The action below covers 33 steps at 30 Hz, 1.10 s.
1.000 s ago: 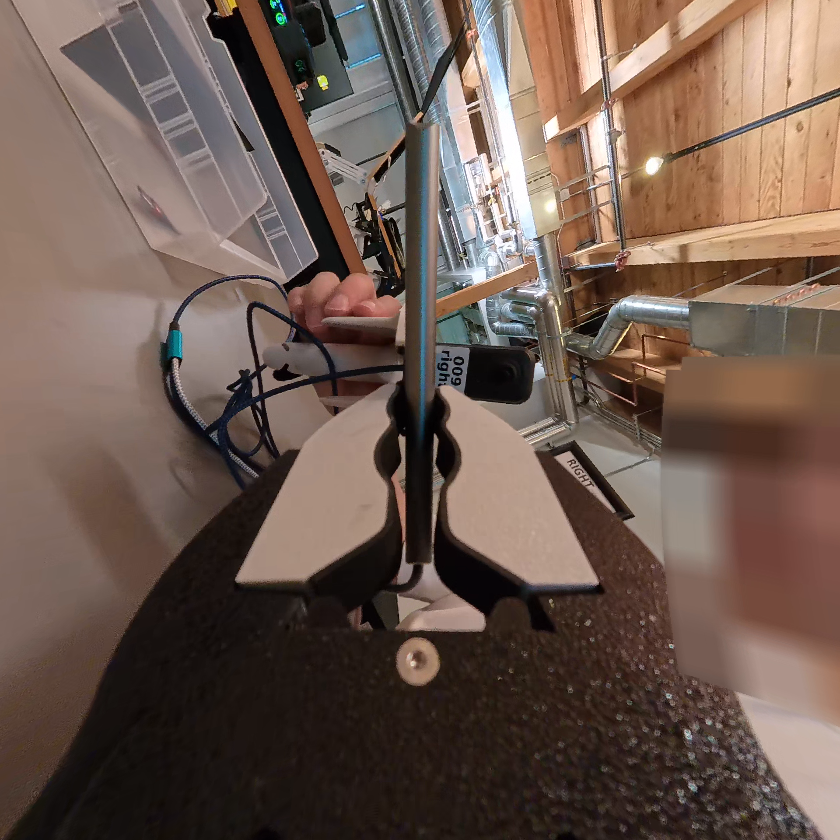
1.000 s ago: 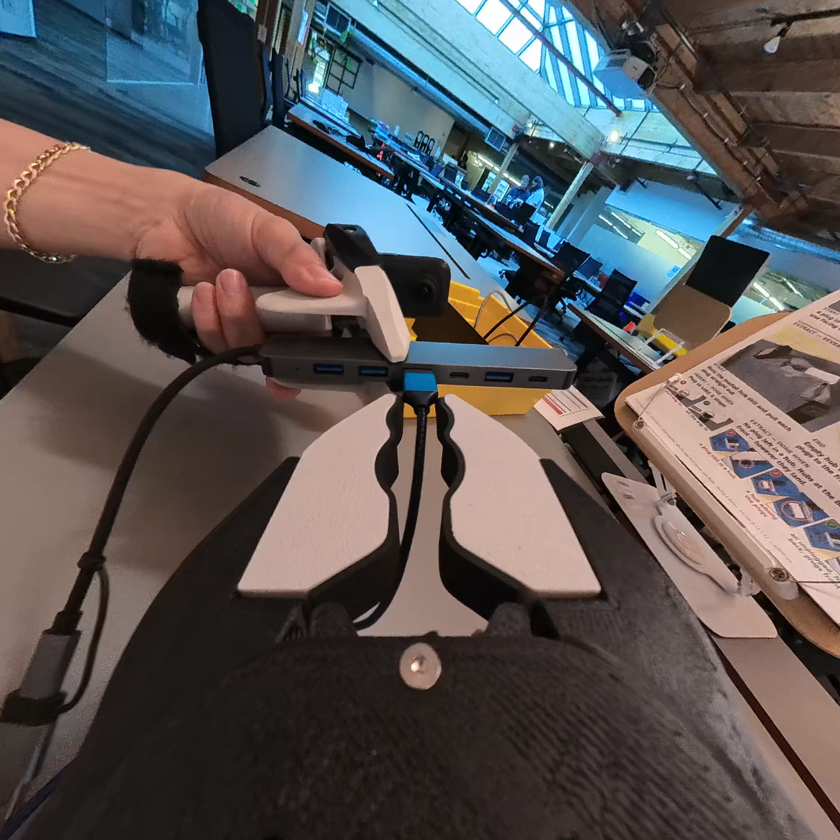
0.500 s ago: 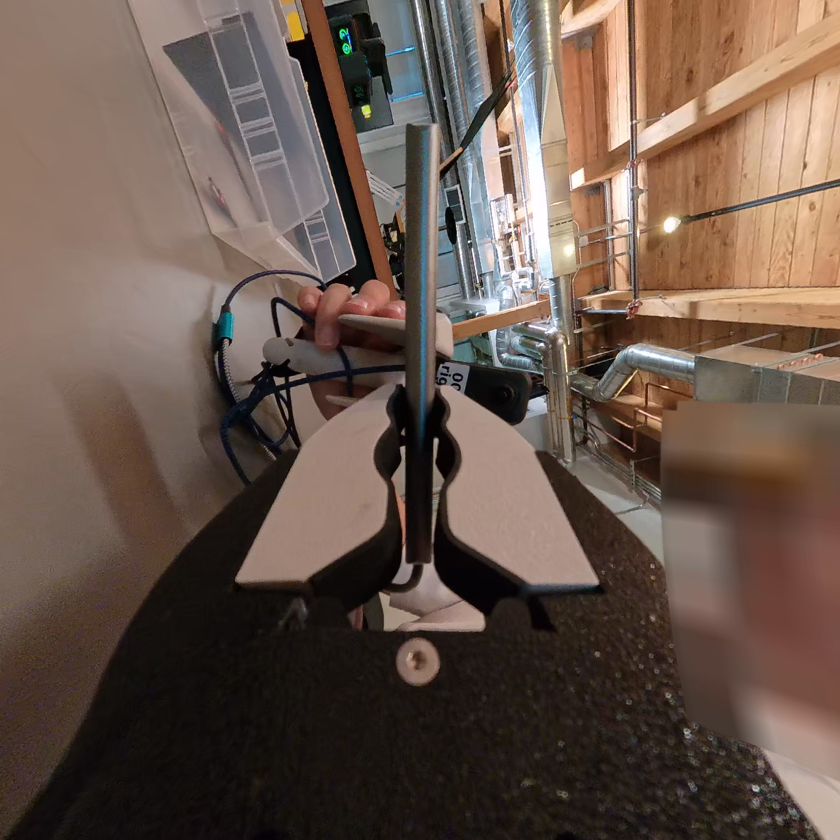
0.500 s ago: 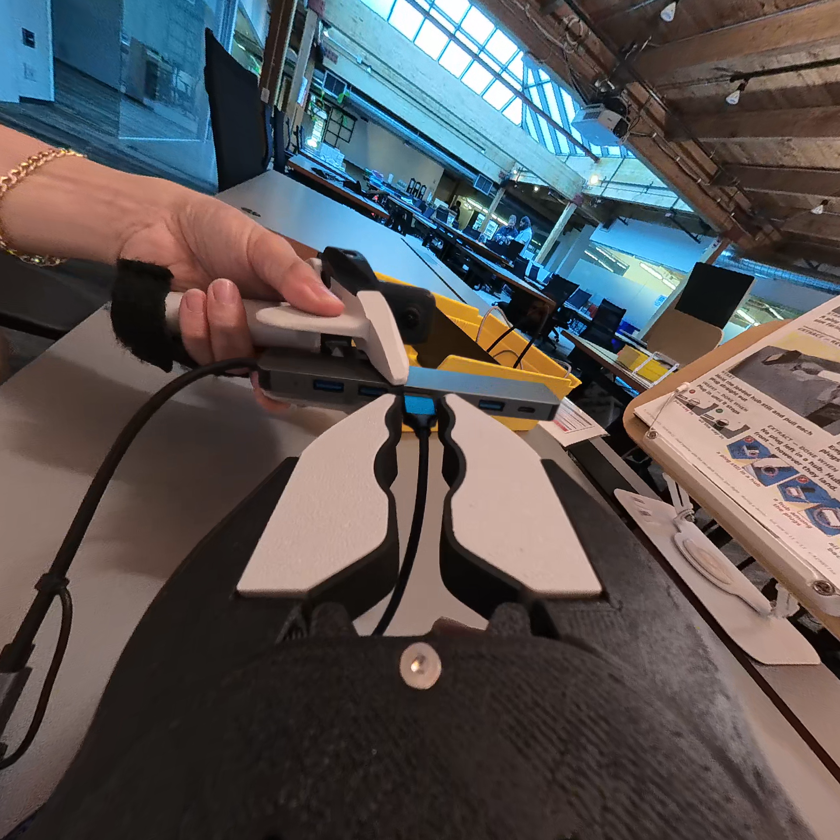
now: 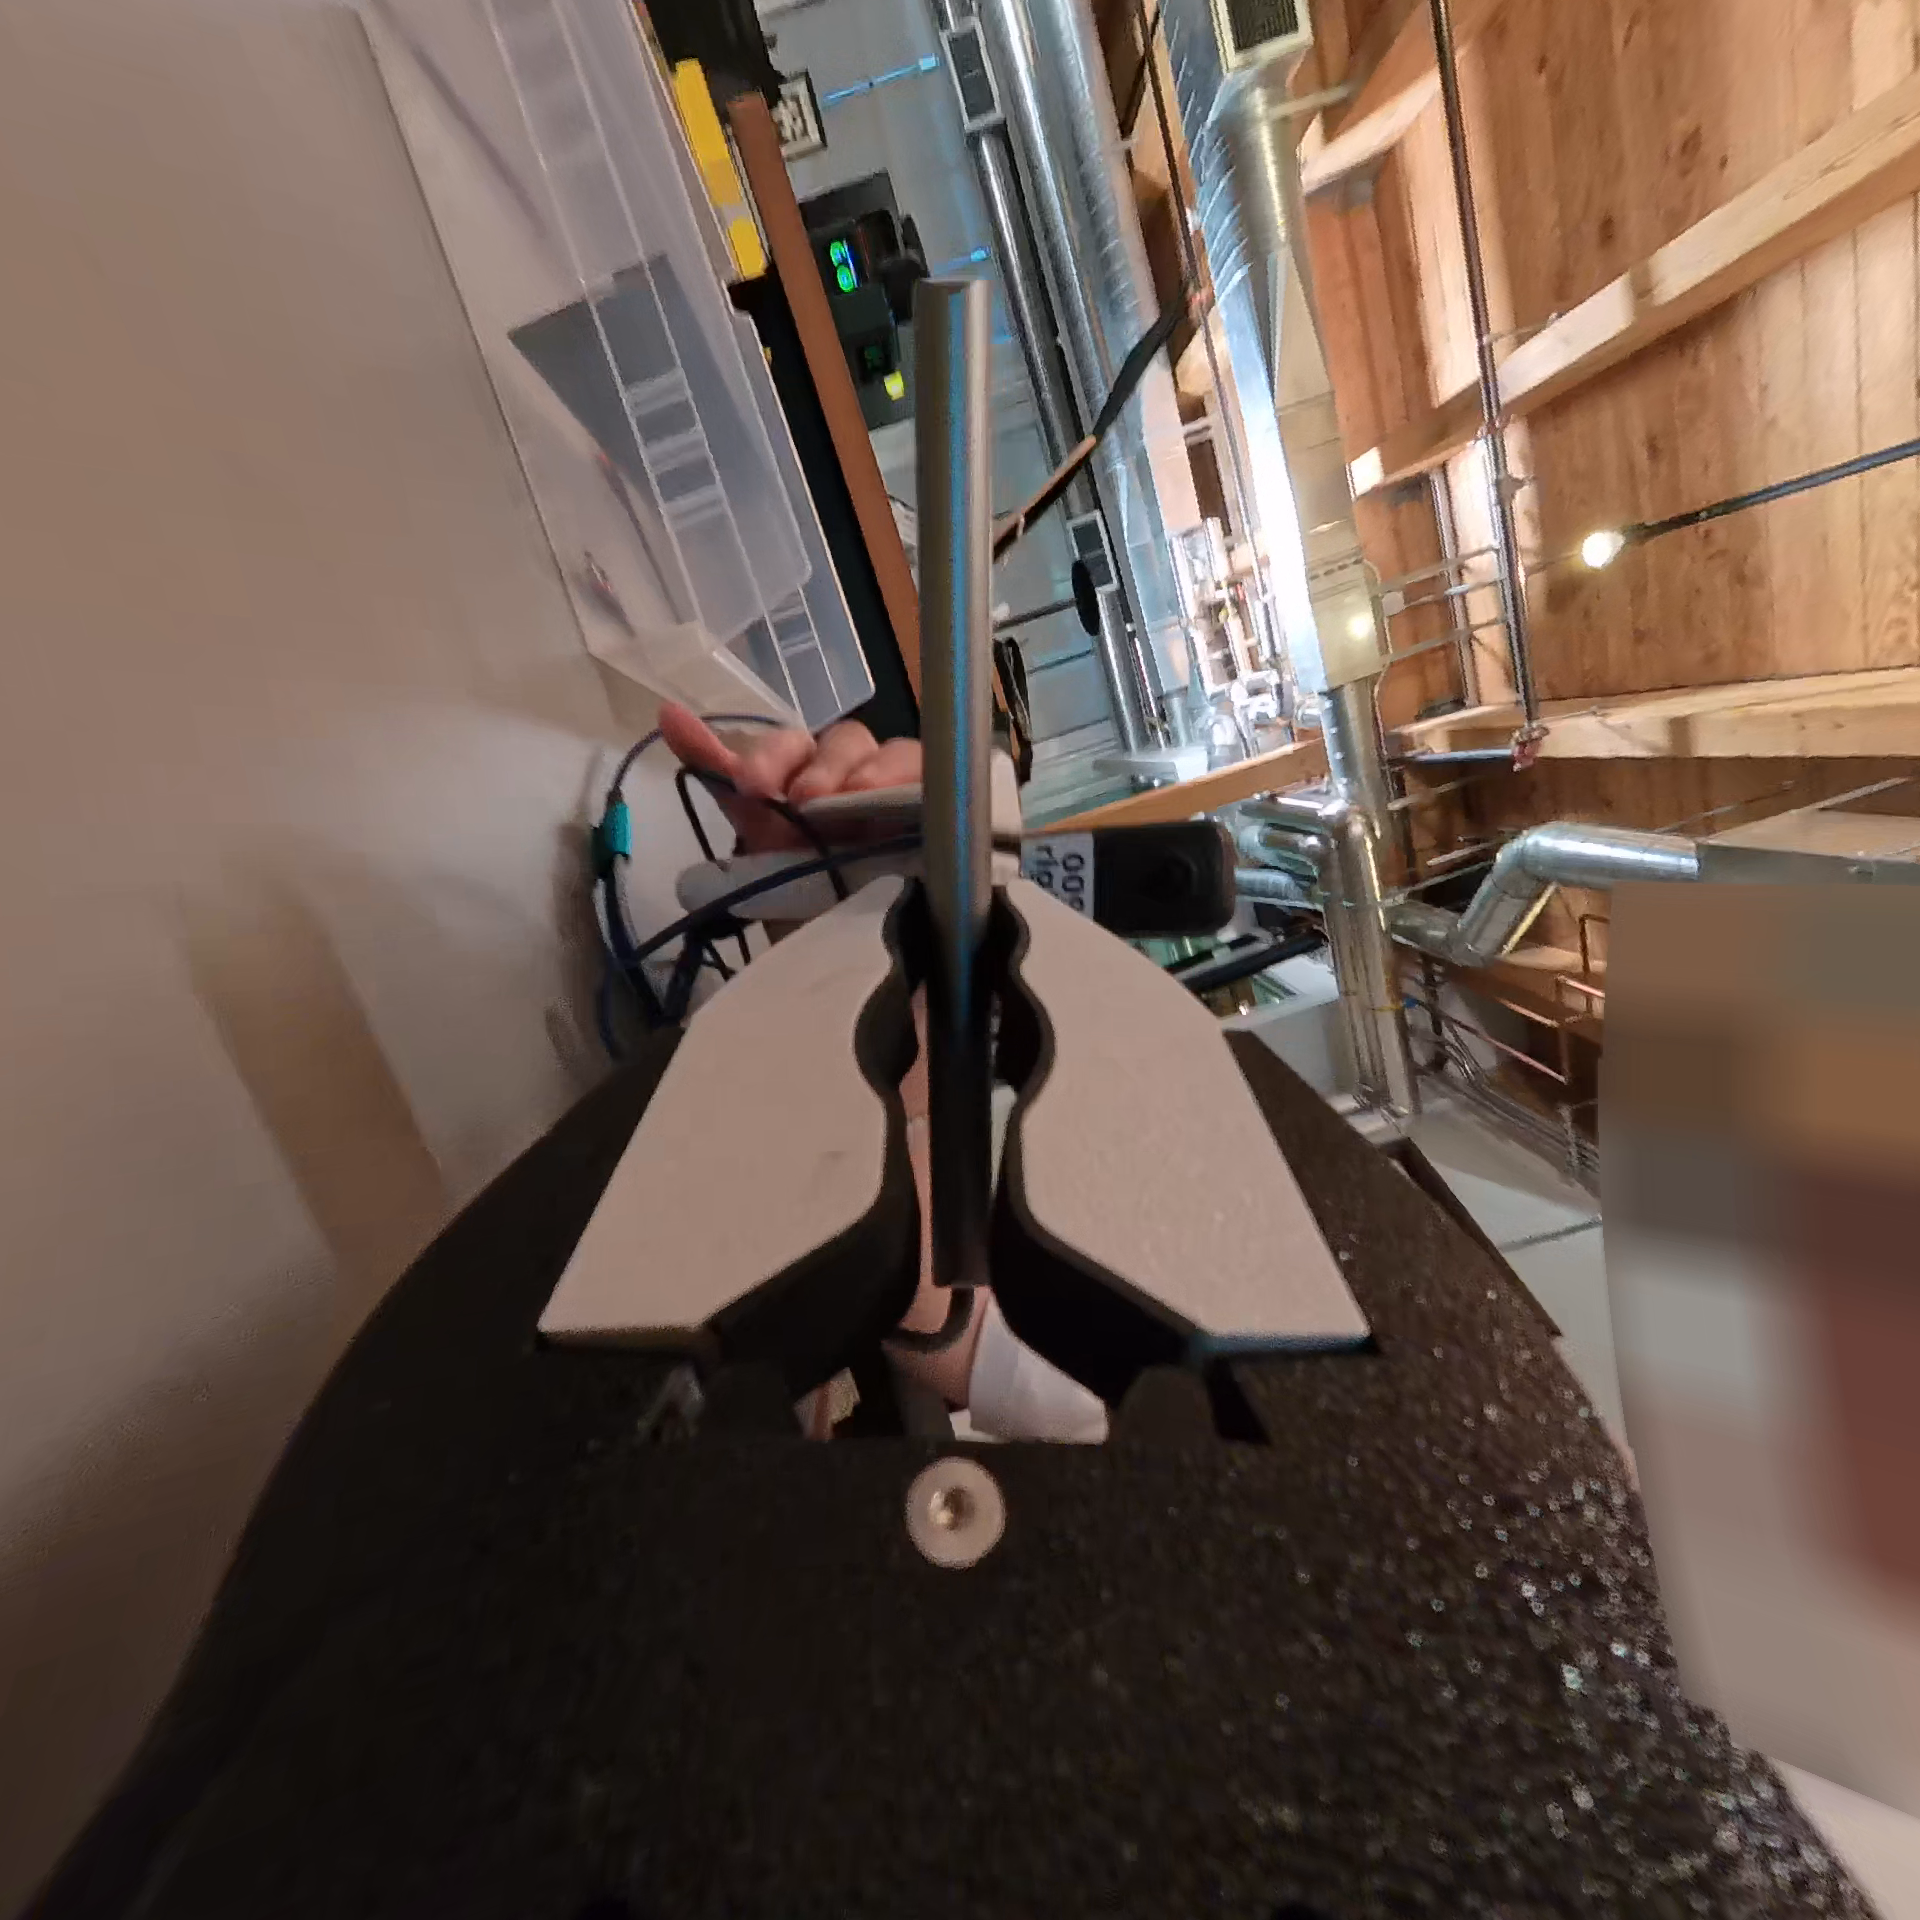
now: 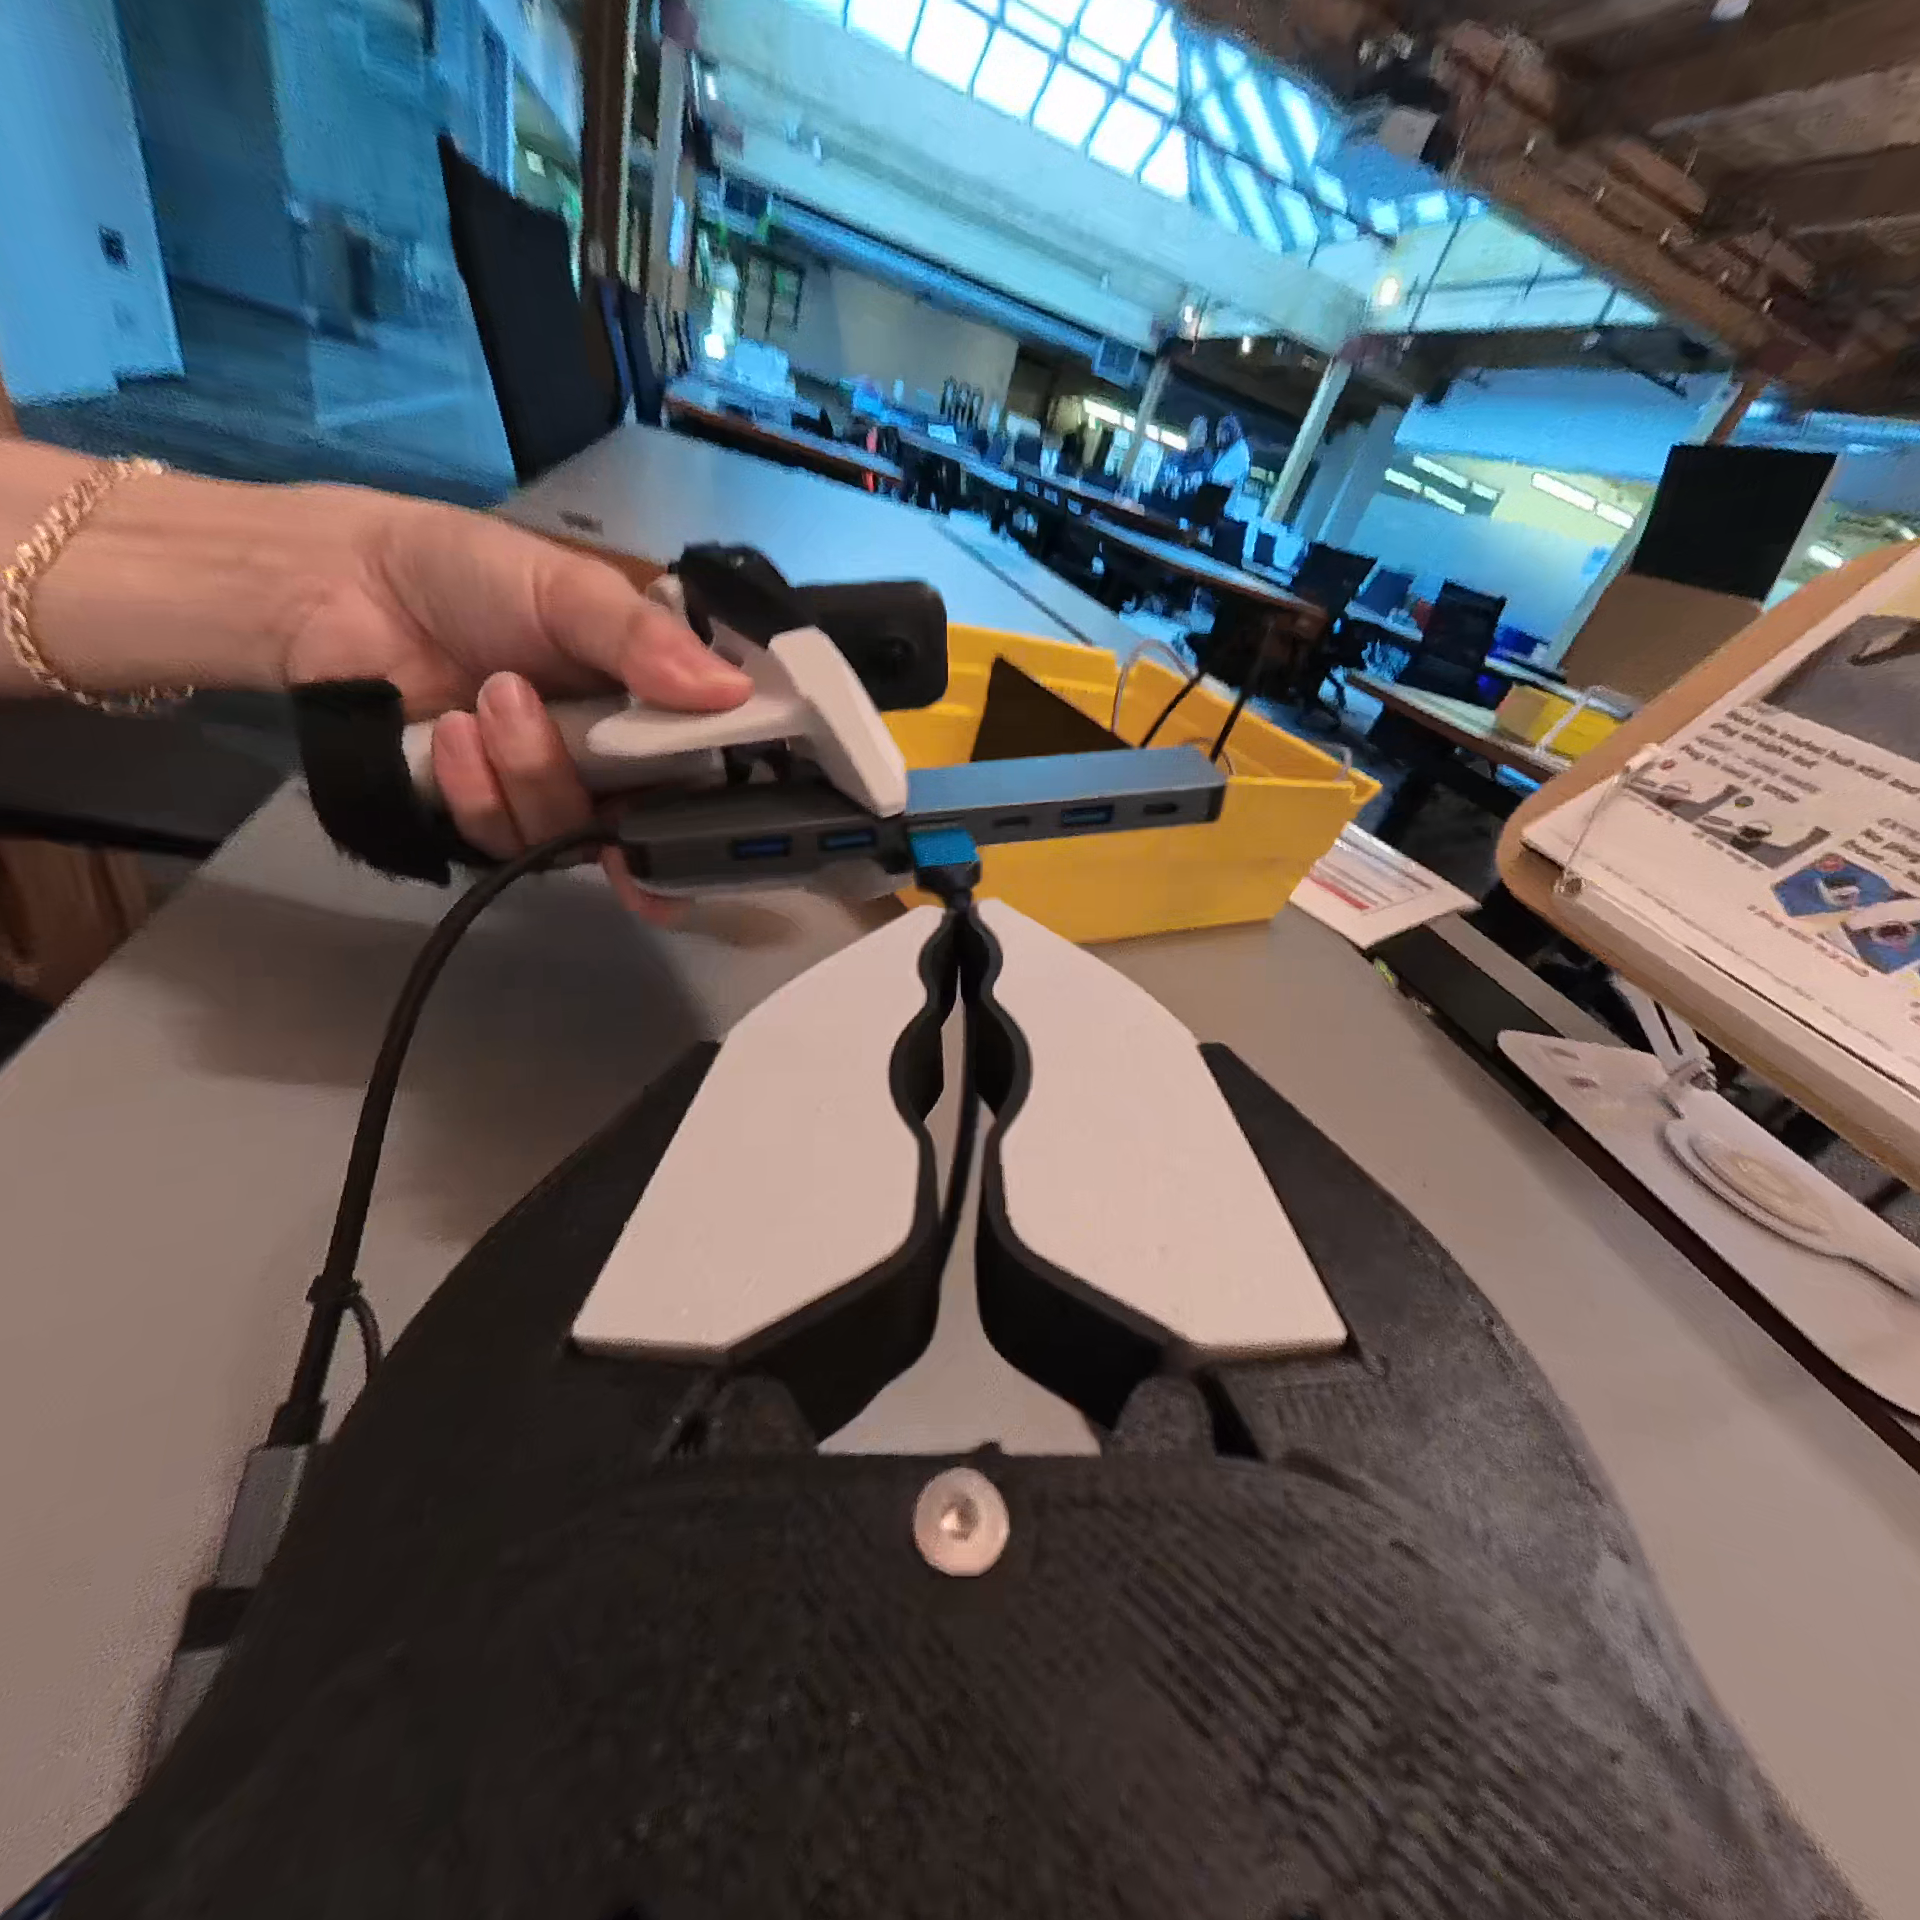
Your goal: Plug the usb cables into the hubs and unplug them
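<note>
Grey metal of the usb hub is seen edge-on in the left wrist view, clamped between the jaws of the left gripper, which are closed tight on its slim body. In the right wrist view the same hub is held level above the grey table, with its row of ports facing the camera. A blue-tipped plug is seated in a port near the middle of the hub, and its black usb cable is pinched just behind the plug by the jaws of the right gripper, which are drawn together on it. The hub's own thick black lead is draped down toward the table at the left. A yellow bin is set behind the hub, and a clear plastic box lies on the table in the left wrist view
</note>
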### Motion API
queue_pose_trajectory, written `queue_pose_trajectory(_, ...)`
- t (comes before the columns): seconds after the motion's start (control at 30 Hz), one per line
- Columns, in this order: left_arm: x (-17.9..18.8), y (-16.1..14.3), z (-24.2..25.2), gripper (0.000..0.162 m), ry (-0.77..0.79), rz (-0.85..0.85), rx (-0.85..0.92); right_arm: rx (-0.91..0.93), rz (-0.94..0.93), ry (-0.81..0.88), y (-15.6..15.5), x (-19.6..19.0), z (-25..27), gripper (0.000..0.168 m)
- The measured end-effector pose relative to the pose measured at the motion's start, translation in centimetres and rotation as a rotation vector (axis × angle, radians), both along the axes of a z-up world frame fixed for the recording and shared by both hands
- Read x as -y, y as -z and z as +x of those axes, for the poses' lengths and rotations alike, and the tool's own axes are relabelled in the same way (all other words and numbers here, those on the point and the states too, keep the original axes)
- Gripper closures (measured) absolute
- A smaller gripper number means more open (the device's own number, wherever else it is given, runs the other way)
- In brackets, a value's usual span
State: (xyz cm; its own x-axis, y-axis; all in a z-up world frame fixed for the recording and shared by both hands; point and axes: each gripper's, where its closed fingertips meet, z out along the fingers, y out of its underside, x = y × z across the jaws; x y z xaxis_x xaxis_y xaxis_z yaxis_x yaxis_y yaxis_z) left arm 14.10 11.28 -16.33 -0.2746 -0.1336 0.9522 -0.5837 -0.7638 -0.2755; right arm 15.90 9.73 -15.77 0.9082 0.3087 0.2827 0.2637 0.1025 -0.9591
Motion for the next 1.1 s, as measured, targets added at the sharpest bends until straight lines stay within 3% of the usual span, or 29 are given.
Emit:
queue_pose_trajectory(0.33, 2.7, 0.4, 0.0, 0.152, 0.104, -0.060, 0.001, 0.013, -0.021, -0.060, 0.6, -0.3, -1.5, 0.150)
queue_pose_trajectory(1.1, 1.9, 1.4, 0.5, 0.152, 0.013, -0.035, 0.037, 0.167, -0.137, 0.012, 2.0, -0.9, -1.0, 0.153)
